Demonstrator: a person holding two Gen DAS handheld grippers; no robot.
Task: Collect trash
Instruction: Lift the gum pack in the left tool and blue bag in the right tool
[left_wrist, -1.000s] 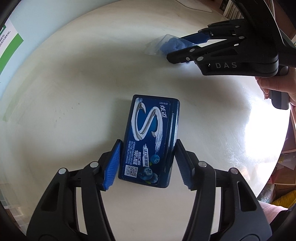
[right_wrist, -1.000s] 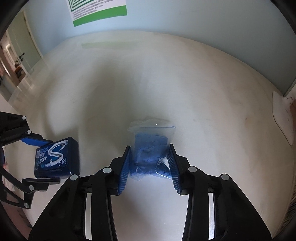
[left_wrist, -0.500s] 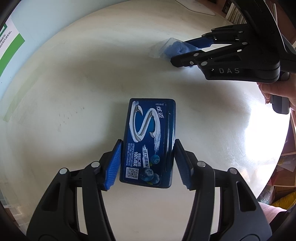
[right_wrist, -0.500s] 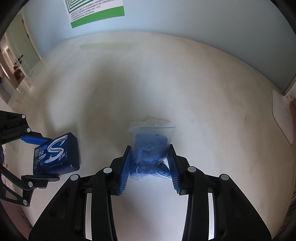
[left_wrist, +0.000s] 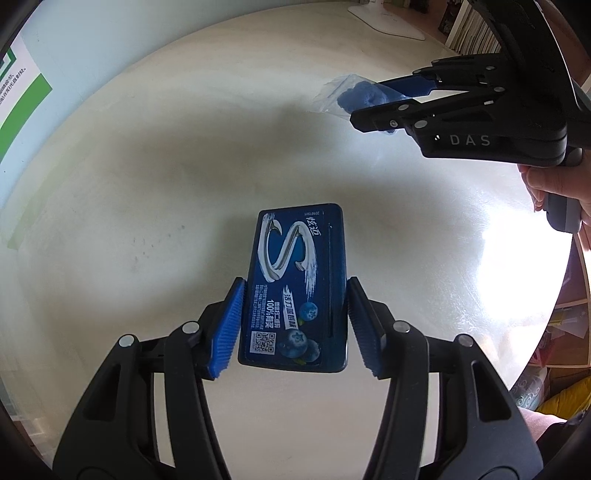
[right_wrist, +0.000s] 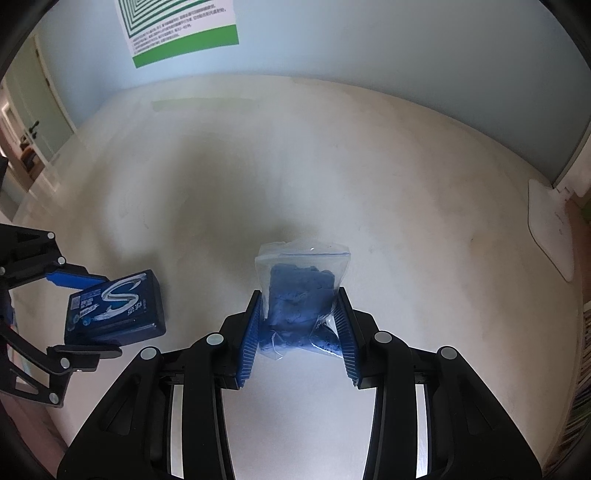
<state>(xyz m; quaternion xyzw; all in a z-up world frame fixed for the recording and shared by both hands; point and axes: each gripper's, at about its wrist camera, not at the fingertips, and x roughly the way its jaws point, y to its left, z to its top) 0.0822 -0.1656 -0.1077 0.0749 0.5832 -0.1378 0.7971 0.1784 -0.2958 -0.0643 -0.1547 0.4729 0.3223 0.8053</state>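
Above table (left_wrist: 184, 166), left tool (left_wrist: 293, 326) clamping gum box (left_wrist: 295, 288), now tilted, lifted; right tool (right_wrist: 299, 334) still gripping bag (right_wrist: 301, 295).

Dark-blue gum box (left_wrist: 295, 291) with silver S; green-striped white poster (right_wrist: 181, 29).

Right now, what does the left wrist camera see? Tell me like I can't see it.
The left gripper has its blue fingers closed on a dark blue gum box above a pale round table. At the upper right, the right gripper holds a clear bag of blue stuff.
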